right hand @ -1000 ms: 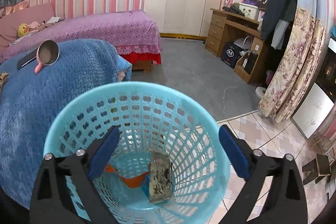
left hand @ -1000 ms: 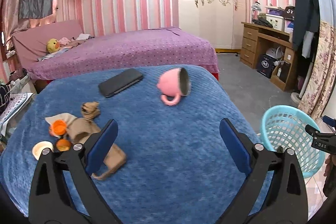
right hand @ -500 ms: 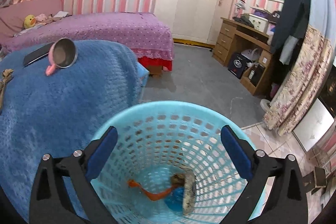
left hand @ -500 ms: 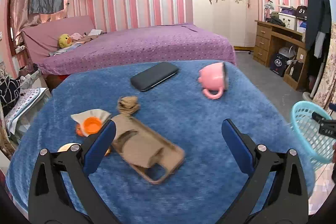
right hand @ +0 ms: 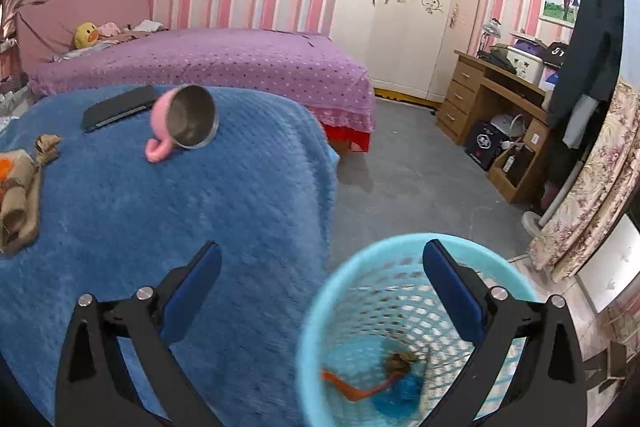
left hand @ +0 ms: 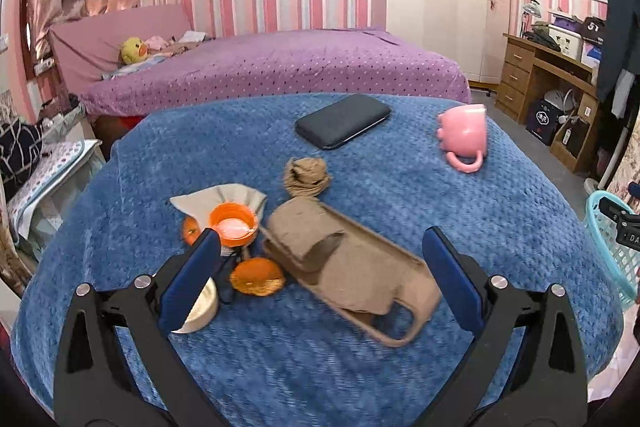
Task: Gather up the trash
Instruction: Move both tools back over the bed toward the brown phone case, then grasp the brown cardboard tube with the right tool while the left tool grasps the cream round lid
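My left gripper (left hand: 320,259) is open and empty above the blue blanket, its fingers either side of a brown cardboard tray (left hand: 352,271) with crumpled brown paper in it. Left of the tray lie an orange cap (left hand: 233,224) on a paper filter, orange peel pieces (left hand: 257,277) and a cream lid (left hand: 200,311). A crumpled brown paper ball (left hand: 306,177) lies behind. My right gripper (right hand: 320,275) is open and empty over the edge of the blanket, above the left rim of the light blue basket (right hand: 352,291), which holds orange and blue trash (right hand: 384,383).
A pink mug (left hand: 464,139) lies on its side and a black phone (left hand: 342,121) lies flat on the blanket. The basket (left hand: 612,251) stands on the floor right of the blanket. A purple bed (left hand: 280,67) is behind, a wooden desk (right hand: 504,115) at right.
My left gripper has swung left and closer to the cardboard tray and orange scraps. My right gripper has drawn back and left from over the basket toward the blanket's edge.
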The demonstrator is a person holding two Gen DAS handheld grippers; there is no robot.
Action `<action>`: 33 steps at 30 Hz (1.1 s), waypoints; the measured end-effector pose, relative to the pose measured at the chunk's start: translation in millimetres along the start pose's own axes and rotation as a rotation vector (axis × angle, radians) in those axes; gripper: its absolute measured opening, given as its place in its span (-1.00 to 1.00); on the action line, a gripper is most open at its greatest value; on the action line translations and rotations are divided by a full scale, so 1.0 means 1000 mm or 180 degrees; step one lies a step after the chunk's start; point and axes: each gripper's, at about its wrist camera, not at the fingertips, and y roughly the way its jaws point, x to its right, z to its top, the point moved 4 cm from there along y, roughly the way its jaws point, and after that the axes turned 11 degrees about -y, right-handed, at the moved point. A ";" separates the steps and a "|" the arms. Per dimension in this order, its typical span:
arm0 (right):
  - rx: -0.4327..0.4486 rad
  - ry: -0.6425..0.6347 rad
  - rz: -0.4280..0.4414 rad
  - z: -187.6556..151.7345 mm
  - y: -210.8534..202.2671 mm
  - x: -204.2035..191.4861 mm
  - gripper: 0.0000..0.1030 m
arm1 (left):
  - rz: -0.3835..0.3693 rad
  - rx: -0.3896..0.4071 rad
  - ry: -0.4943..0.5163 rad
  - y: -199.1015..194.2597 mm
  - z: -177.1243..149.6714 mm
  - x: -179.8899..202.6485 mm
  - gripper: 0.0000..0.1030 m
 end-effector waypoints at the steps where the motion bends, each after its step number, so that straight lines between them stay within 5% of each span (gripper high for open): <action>1: 0.0025 0.0029 0.0041 0.004 0.000 -0.008 0.91 | -0.0006 -0.0016 -0.0035 0.001 0.002 -0.007 0.89; 12: 0.0132 -0.0088 0.0397 0.031 0.002 -0.088 0.91 | 0.0047 -0.0103 -0.0302 0.008 0.015 -0.059 0.89; 33: 0.0384 -0.0588 0.1066 0.058 -0.024 -0.239 0.91 | 0.0558 -0.0251 -0.0624 0.023 0.021 -0.165 0.89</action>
